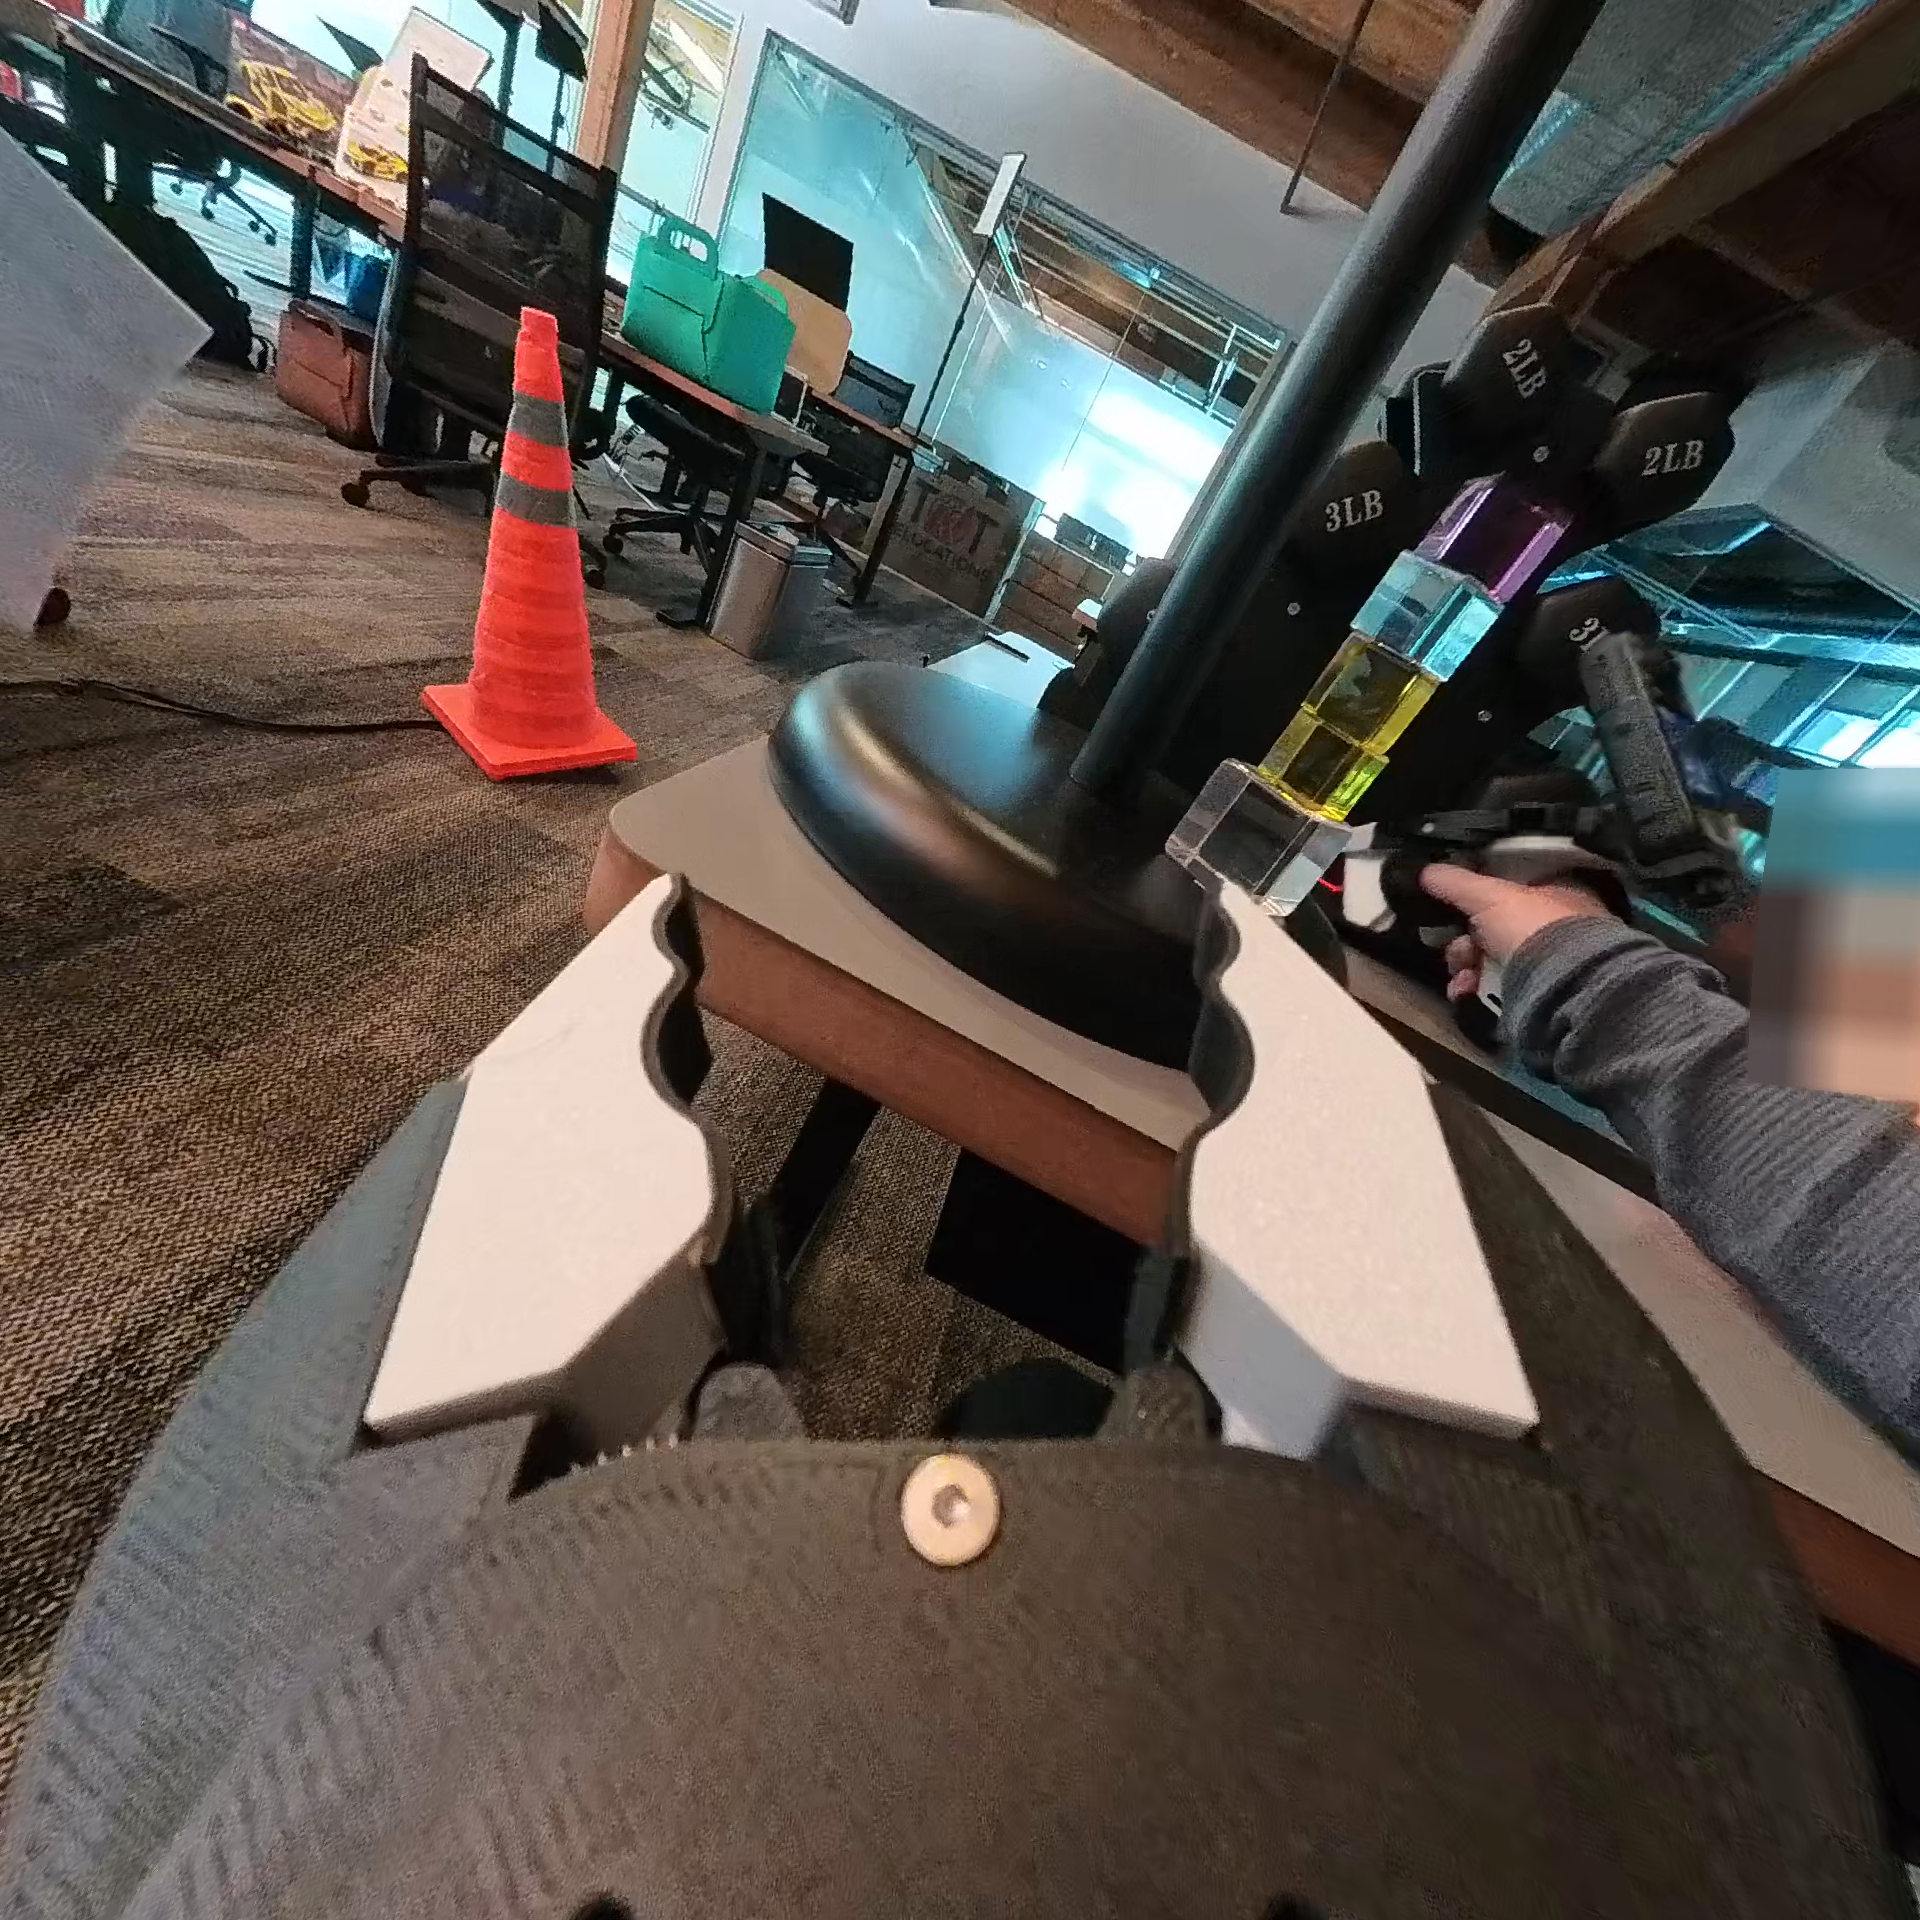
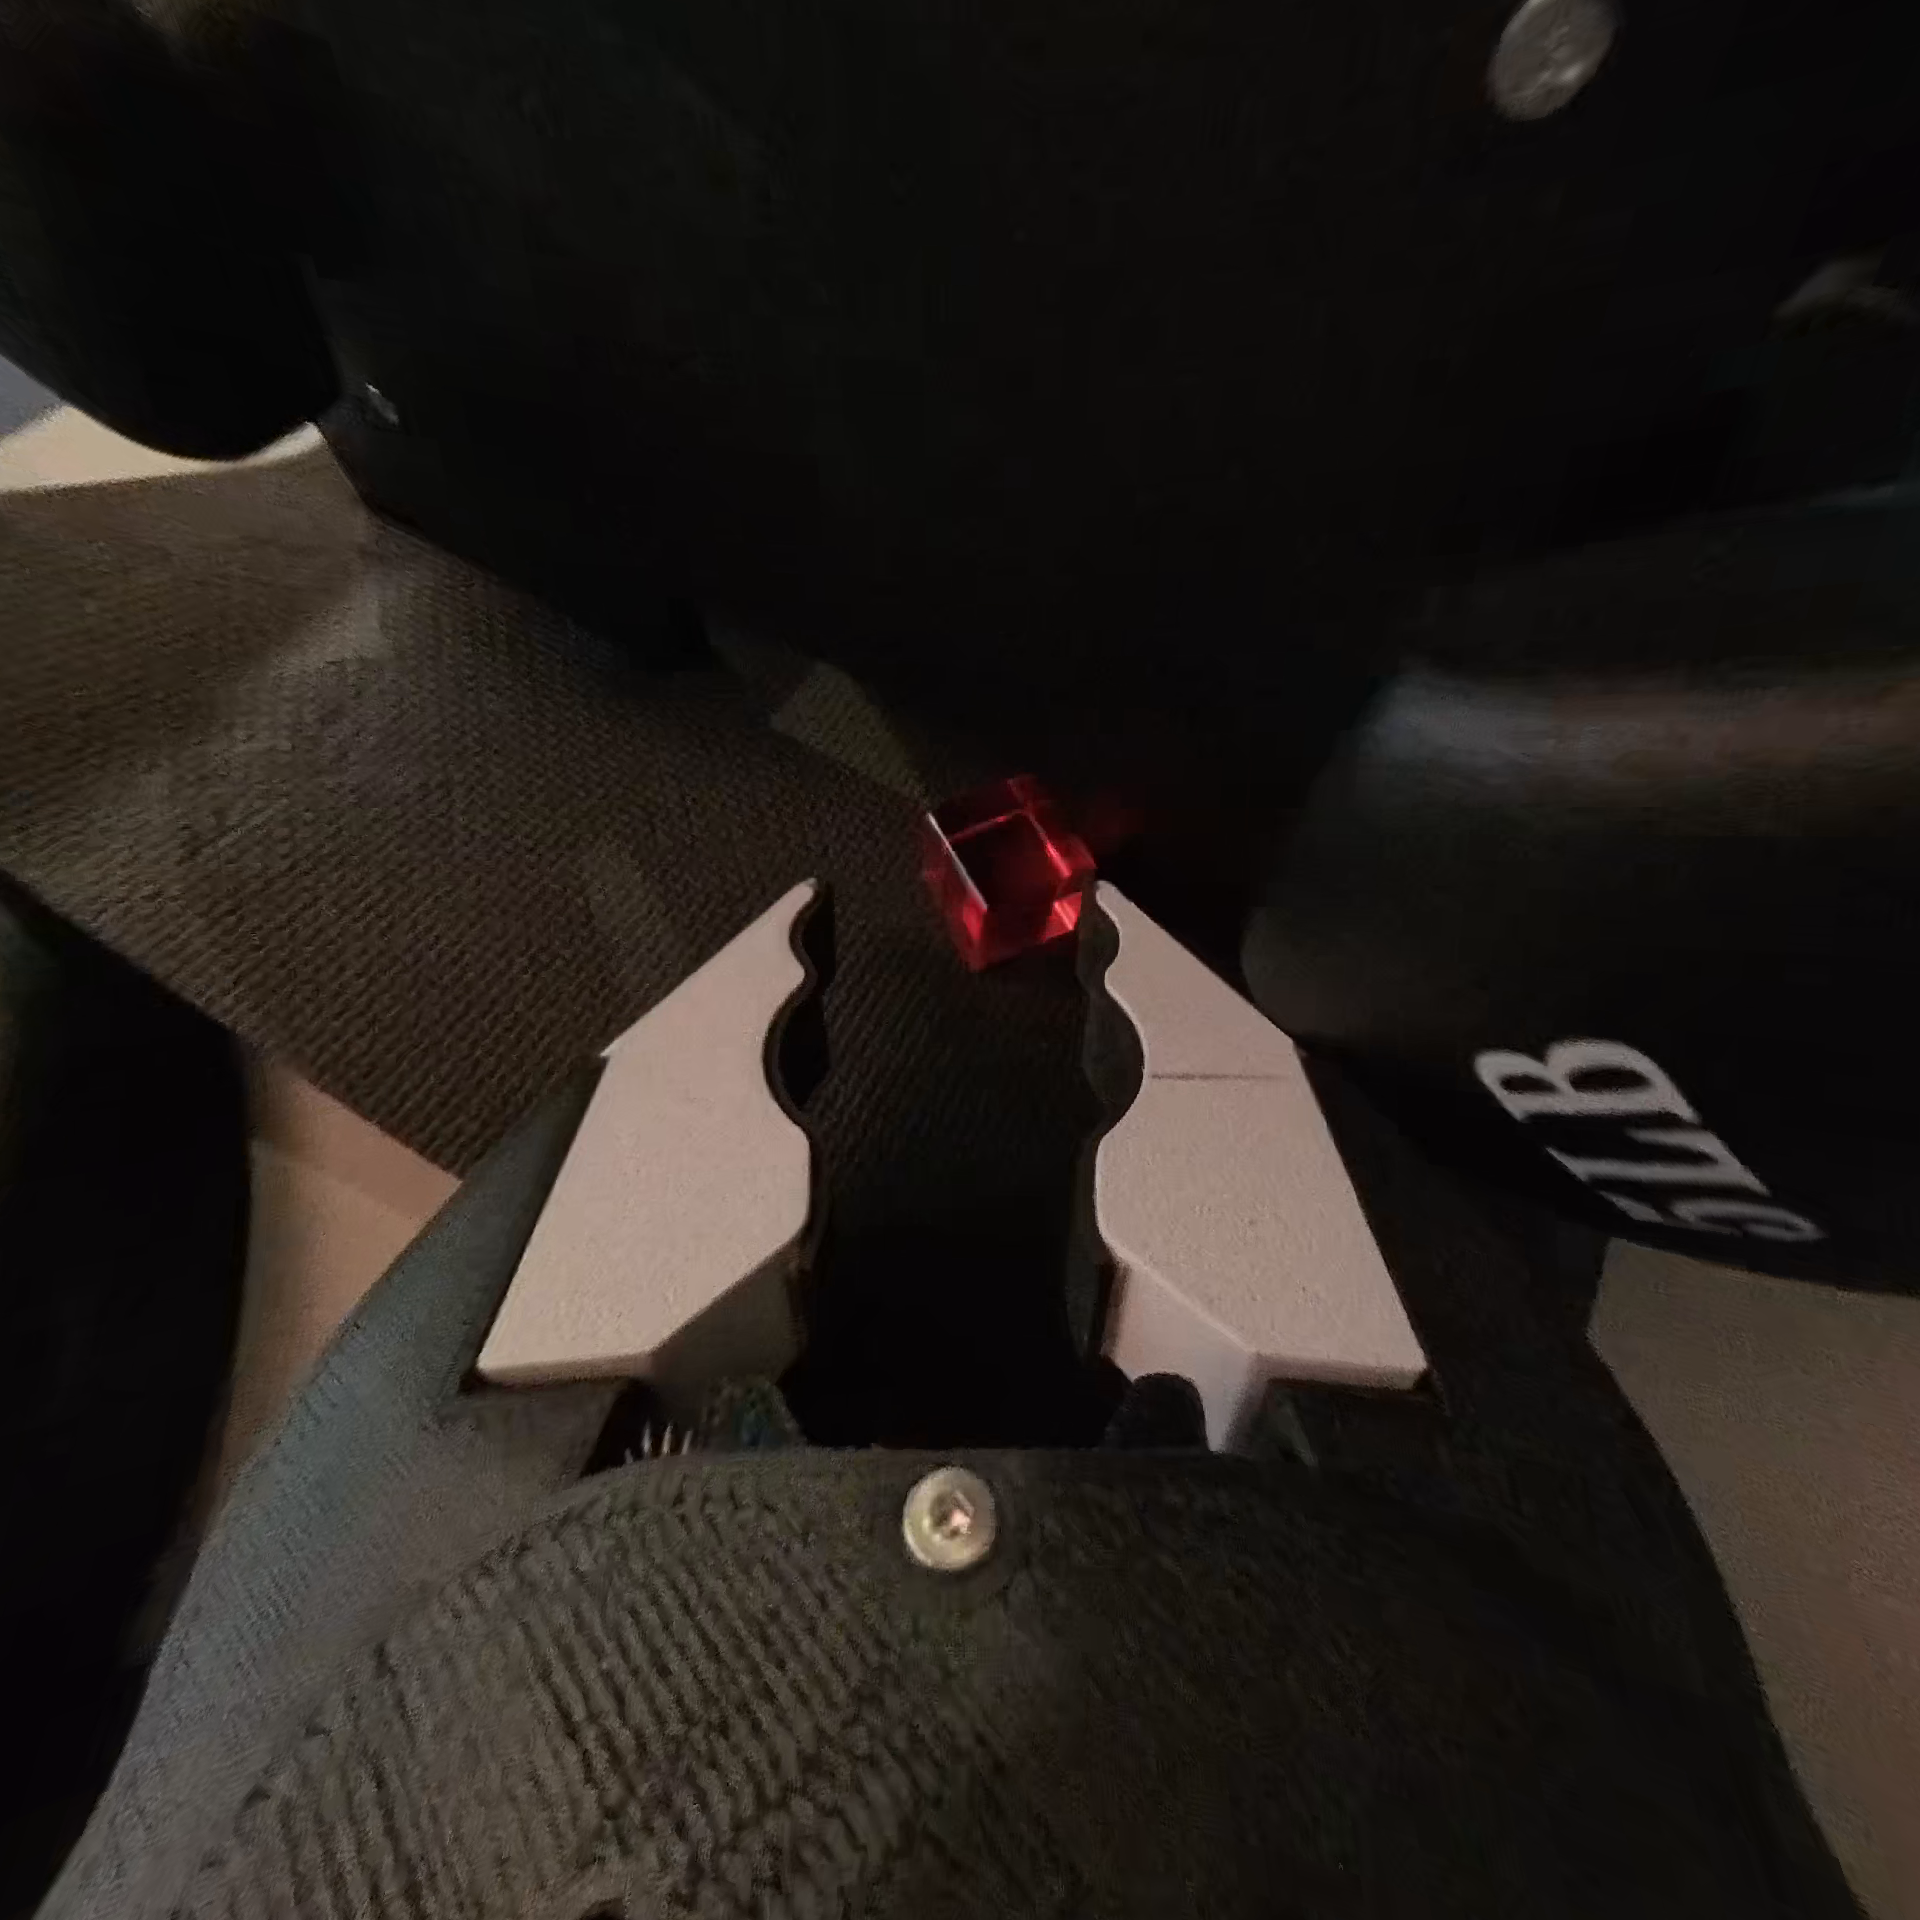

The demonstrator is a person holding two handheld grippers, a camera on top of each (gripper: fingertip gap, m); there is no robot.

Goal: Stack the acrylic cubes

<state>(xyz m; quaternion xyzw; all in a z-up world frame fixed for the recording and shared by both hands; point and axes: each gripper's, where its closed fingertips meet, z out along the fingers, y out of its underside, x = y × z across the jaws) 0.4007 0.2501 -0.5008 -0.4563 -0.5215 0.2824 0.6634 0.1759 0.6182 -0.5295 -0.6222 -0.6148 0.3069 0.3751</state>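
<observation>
In the right wrist view my right gripper (image 2: pixel 958 894) is open. A small red see-through cube (image 2: pixel 1003 883) lies on a dark ribbed surface (image 2: pixel 416 790) between the fingertips, close against the right fingertip (image 2: pixel 1117 935) and well apart from the left one. In the left wrist view my left gripper (image 1: pixel 945 894) is open and empty, in front of the table corner (image 1: pixel 717 831). Beyond its right fingertip stands a tower of see-through cubes (image 1: pixel 1351 707): clear at the bottom, two yellow, light blue, purple on top. A person's hand (image 1: pixel 1496 914) holds the other gripper low beside the tower.
A black lamp base (image 1: pixel 935 800) and its pole (image 1: pixel 1299 416) stand on the table corner. A rack of black dumbbells (image 1: pixel 1517 384) is behind the tower; one dumbbell (image 2: pixel 1610 935) is close to the right of my right gripper. An orange cone (image 1: pixel 530 582) stands on the carpet. My right fingertips sit around 45 centimetres from my left ones.
</observation>
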